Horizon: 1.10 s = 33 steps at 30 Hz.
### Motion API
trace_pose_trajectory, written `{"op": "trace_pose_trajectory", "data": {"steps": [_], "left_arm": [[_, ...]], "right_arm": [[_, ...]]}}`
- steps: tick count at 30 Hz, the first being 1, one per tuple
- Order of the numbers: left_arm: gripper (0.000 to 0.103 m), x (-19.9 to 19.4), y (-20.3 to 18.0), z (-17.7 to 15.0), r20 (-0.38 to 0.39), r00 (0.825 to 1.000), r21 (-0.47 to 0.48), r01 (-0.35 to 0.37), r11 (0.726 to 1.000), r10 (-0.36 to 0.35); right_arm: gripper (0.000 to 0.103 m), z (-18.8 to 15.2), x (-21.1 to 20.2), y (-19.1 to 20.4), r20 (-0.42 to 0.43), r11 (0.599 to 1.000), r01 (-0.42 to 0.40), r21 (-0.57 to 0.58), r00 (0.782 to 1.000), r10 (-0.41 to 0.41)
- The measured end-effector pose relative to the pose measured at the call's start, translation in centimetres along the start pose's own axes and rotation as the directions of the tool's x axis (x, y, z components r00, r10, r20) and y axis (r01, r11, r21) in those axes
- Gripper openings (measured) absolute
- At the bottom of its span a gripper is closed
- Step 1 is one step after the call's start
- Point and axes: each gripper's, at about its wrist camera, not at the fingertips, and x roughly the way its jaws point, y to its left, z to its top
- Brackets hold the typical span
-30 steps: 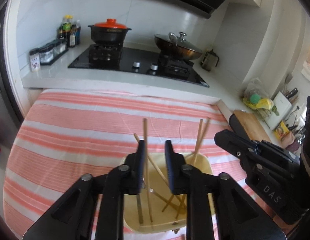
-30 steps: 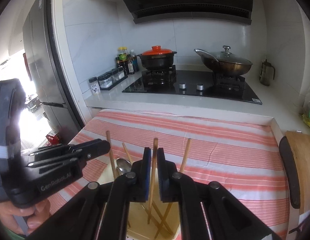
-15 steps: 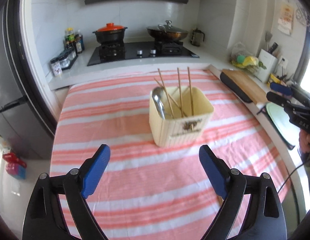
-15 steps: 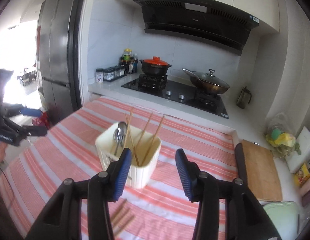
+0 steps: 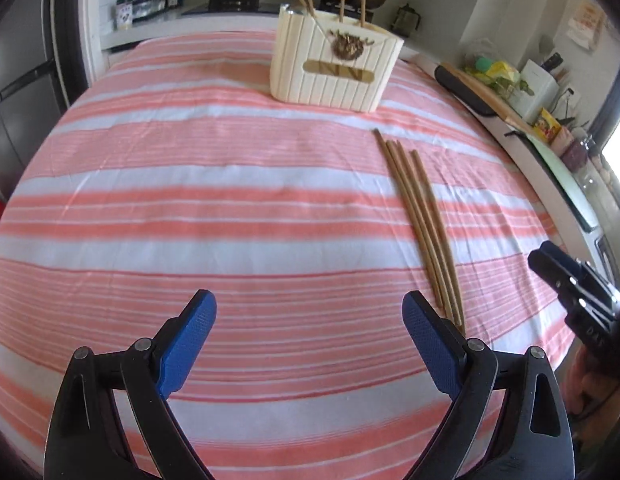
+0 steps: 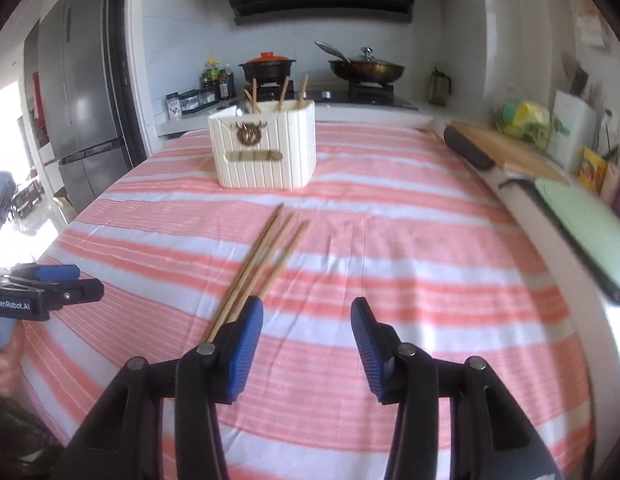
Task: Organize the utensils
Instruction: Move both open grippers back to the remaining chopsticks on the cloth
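Note:
A cream ribbed utensil holder (image 5: 334, 65) (image 6: 266, 148) stands far out on the striped cloth, with several chopsticks and a spoon upright in it. Several loose wooden chopsticks (image 5: 419, 216) (image 6: 262, 260) lie side by side on the cloth. My left gripper (image 5: 308, 320) is open and empty, low over the cloth; the chopsticks' near ends lie by its right finger. My right gripper (image 6: 306, 324) is open and empty; the chopsticks' near ends run behind its left finger. Each gripper shows at the edge of the other's view: the right (image 5: 577, 292), the left (image 6: 50, 284).
The pink-and-white striped cloth (image 5: 190, 200) covers the table. A wooden cutting board (image 6: 505, 148) and a pale green board (image 6: 585, 216) lie along the right counter. A stove with a red-lidded pot (image 6: 268, 66) and a wok (image 6: 365, 68) stands behind. A fridge (image 6: 82, 92) is at the left.
Both grippers let go of chopsticks in the holder, opened and pulled back and down toward the near table edge. The holder is now far off and the loose chopsticks lie close.

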Motion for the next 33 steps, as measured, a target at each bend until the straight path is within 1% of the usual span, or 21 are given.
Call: {"op": "trace_pose_trajectory", "data": {"steps": [1,3,6,8,10,15,19,22,25,30,33], "left_arm": [[0.095,0.4,-0.5,-0.4,-0.007,1.0,0.007,-0.005,1.0,0.005],[0.095,0.8,-1.3,-0.8,-0.009,1.0,0.027,-0.004,1.0,0.005],[0.095,1.0,-2.3,-0.6,0.01,1.0,0.033,-0.002,0.999,0.002],[0.095,1.4,-3.1,0.3,0.019,1.0,0.037,0.0,0.999,-0.001],[0.095,2.1,-4.0,1.3,0.028,1.0,0.05,-0.007,0.999,0.005],[0.095,4.5,-6.2,4.1,0.028,0.999,0.091,-0.028,0.995,0.026],[0.095,6.9,-7.2,5.2,0.003,0.998,0.119,-0.059,0.991,0.059],[0.095,8.1,-7.4,5.4,-0.004,0.995,0.132,-0.103,0.986,0.104],[0.094,8.8,-7.3,5.3,-0.018,0.991,0.135,-0.129,0.982,0.132],[0.095,9.0,-7.5,5.2,-0.007,0.991,0.136,-0.135,0.982,0.137],[0.095,9.6,-7.7,5.5,-0.029,0.99,0.136,-0.134,0.982,0.139]], "right_arm": [[0.047,-0.9,0.4,0.0,-0.024,1.0,-0.007,0.029,1.0,0.008],[0.047,-2.0,1.0,-0.1,-0.058,0.999,-0.003,0.049,0.998,0.006],[0.047,-2.7,0.8,-0.2,-0.027,0.999,0.048,0.019,0.999,-0.047],[0.047,-2.7,0.8,-0.7,0.001,0.997,0.075,0.009,0.997,-0.075],[0.047,-2.6,1.3,-1.3,0.004,0.996,0.087,0.023,0.996,-0.087],[0.047,-2.7,2.1,-2.3,-0.003,0.995,0.087,0.056,0.996,-0.087],[0.047,-2.8,1.8,-2.6,0.004,0.994,0.079,0.078,0.997,-0.08],[0.047,-2.8,1.4,-3.0,0.011,0.993,0.075,0.093,0.997,-0.077],[0.047,-2.8,1.0,-3.4,0.016,0.992,0.079,0.103,0.997,-0.081],[0.047,-2.9,1.0,-4.1,0.013,0.988,0.081,0.128,0.996,-0.083],[0.047,-2.9,1.0,-4.4,0.009,0.987,0.077,0.142,0.997,-0.079]]}}
